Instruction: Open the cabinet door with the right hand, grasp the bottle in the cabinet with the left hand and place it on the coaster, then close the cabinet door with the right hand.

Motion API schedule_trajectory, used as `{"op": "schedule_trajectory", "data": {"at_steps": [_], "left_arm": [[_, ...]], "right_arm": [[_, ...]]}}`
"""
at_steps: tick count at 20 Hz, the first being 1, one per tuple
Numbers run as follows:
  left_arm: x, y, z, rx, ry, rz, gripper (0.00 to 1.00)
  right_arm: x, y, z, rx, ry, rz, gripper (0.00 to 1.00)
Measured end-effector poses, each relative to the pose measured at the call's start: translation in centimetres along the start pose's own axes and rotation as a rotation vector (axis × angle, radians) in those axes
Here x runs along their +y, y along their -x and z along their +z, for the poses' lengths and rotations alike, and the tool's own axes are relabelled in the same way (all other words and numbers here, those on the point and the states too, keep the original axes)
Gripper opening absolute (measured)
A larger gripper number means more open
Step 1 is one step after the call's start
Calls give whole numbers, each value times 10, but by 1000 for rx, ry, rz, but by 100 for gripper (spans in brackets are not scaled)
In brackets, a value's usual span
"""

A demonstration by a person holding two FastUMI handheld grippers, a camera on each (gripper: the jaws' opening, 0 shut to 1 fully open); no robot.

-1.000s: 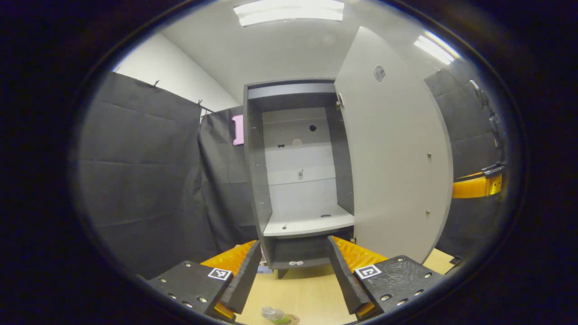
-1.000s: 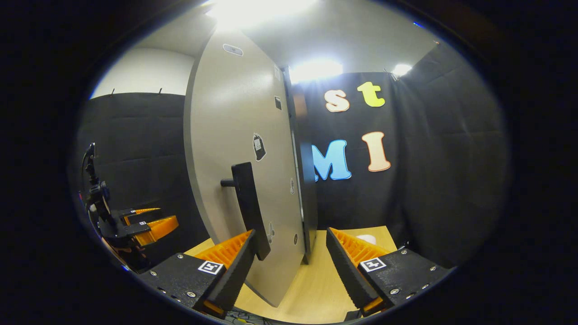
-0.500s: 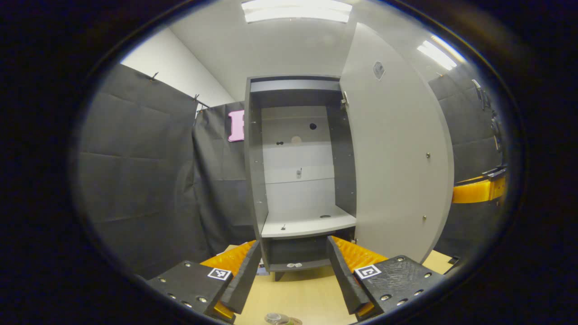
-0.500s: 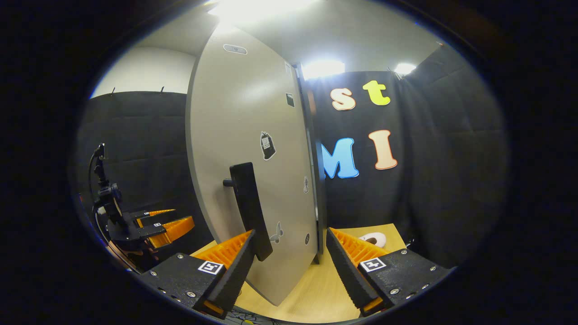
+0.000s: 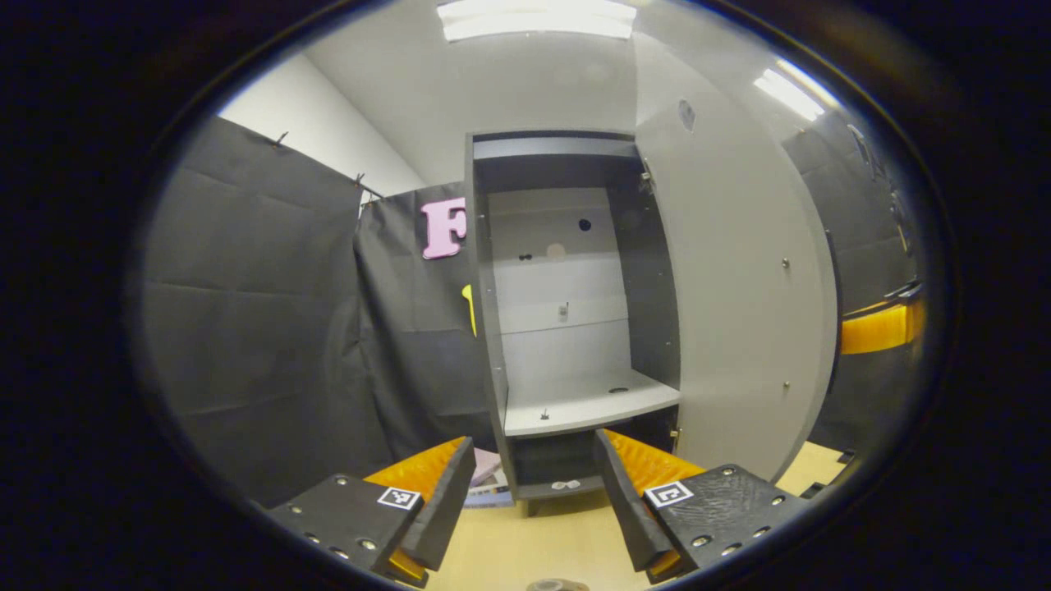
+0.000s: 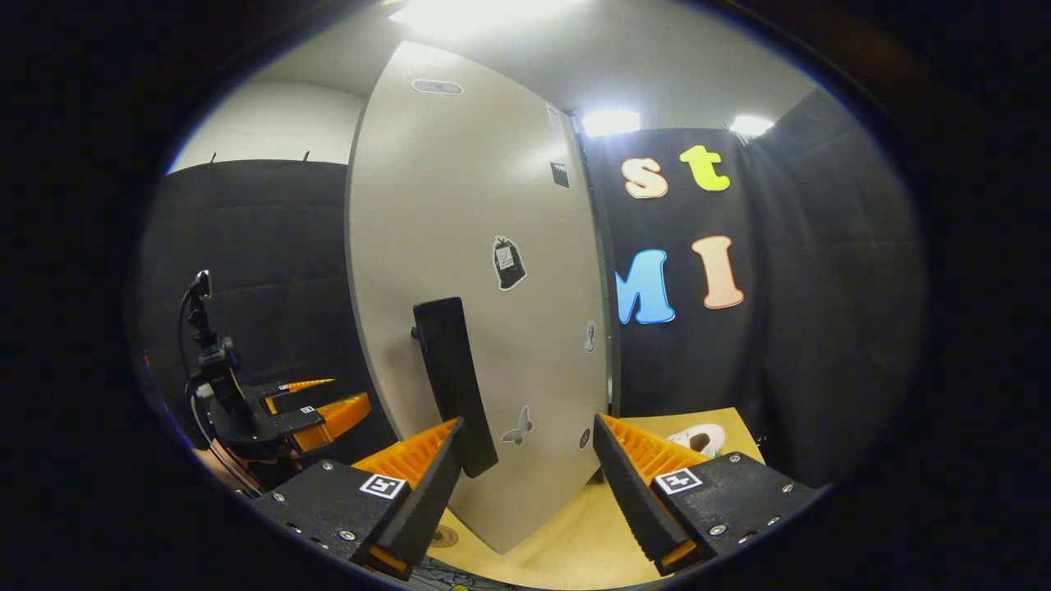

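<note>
Black cloth walls (image 5: 271, 312) stand all around a booth with a white ceiling and bright lights (image 5: 538, 18). Down low is a pale wood table (image 5: 534, 550).

Next biggest is the tall grey cabinet (image 5: 566, 328). In the left gripper view it stands at 12 o'clock, straight ahead. Its door (image 5: 739, 287) hangs open at 2 o'clock. Inside, a white shelf (image 5: 587, 402) has nothing big on it, just tiny dark specks.

In the right gripper view the door (image 6: 468, 271) is at 12 o'clock, showing its outer face with small stickers. A long dark handle (image 6: 452, 377) sticks out from it.

The right gripper (image 6: 525, 468) has its claw wide open. Its left finger sits just beside the bottom of the handle. I cannot tell if they touch.

The left gripper (image 5: 534, 492) is wide open too, holding nothing. It also shows at 8 o'clock in the right gripper view (image 6: 308, 406).

At 6 o'clock in the left gripper view, a small round thing (image 5: 557, 585) peeks up at the table's edge. It may be the bottle's top, but I cannot tell.
</note>
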State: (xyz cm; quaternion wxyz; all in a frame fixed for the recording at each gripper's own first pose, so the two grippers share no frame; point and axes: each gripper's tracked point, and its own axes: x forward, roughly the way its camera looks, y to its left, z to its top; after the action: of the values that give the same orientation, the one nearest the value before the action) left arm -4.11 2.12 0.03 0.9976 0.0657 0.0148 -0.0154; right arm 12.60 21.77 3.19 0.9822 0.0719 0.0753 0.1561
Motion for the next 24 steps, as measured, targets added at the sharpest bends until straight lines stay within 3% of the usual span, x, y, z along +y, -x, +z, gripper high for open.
{"op": "schedule_trajectory", "data": {"at_steps": [3, 4, 5, 23, 24], "left_arm": [[12, -8, -2, -1, -8, -8, 83], [15, -11, -2, -8, -7, -16, 83], [16, -13, -4, -7, -6, -27, 83], [79, -29, -42, 34, 21, -69, 83], [80, -28, -46, 40, 23, -72, 83]], "right_arm": [[13, -10, 1, -11, 8, -4, 94], [19, -13, 1, -12, 4, -2, 90], [24, -16, 0, -14, -3, -1, 94], [79, -71, 5, -30, -10, -8, 94], [82, -72, 4, -28, 1, -4, 90]]}}
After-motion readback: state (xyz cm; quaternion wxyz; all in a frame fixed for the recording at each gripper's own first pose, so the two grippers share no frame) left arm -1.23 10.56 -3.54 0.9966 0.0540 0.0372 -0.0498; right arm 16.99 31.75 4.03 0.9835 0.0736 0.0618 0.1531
